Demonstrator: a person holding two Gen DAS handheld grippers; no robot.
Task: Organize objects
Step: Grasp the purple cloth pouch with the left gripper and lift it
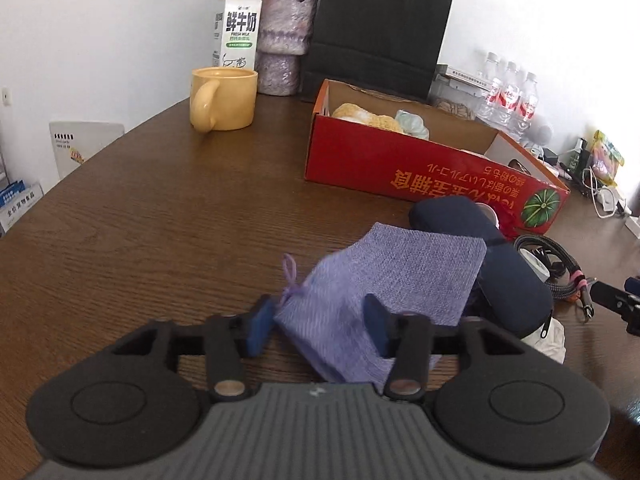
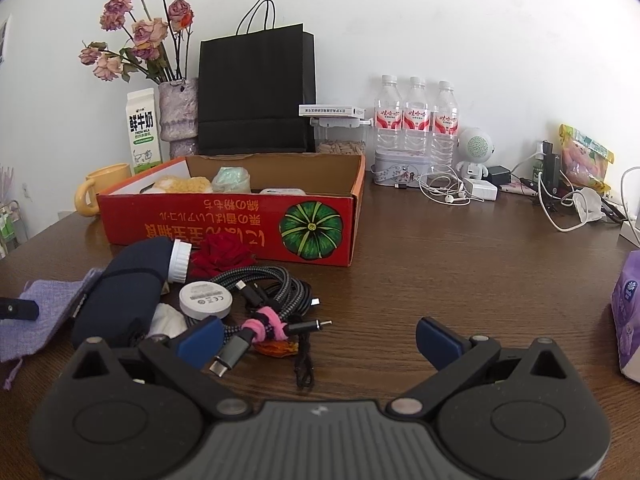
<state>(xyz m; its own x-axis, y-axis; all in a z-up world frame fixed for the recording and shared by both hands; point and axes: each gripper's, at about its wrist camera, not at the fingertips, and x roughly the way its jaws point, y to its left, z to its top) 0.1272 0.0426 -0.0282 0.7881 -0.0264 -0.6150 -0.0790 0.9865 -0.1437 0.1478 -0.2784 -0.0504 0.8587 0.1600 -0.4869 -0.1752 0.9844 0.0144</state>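
A purple cloth pouch (image 1: pixel 384 280) lies on the brown table, its near end between the blue pads of my left gripper (image 1: pixel 320 326), whose jaws stand partly closed around it and touch its sides. The pouch also shows at the left of the right wrist view (image 2: pixel 48 312). A dark navy bottle with a white cap (image 2: pixel 124 292) lies beside it. A white round disc (image 2: pixel 205 300), a braided cable bundle with a pink tie (image 2: pixel 264 292) and a red rose (image 2: pixel 224 258) lie before the red open box (image 2: pixel 224 228). My right gripper (image 2: pixel 320 340) is open and empty above the table.
The box holds yellow and pale green soft items (image 1: pixel 376 118). A yellow mug (image 1: pixel 224 98), milk carton (image 1: pixel 236 26), vase (image 1: pixel 284 40) and black paper bag (image 2: pixel 256 92) stand behind. Water bottles (image 2: pixel 416 120), a tin, earphones, chargers and a purple tissue pack (image 2: pixel 628 312) sit at right.
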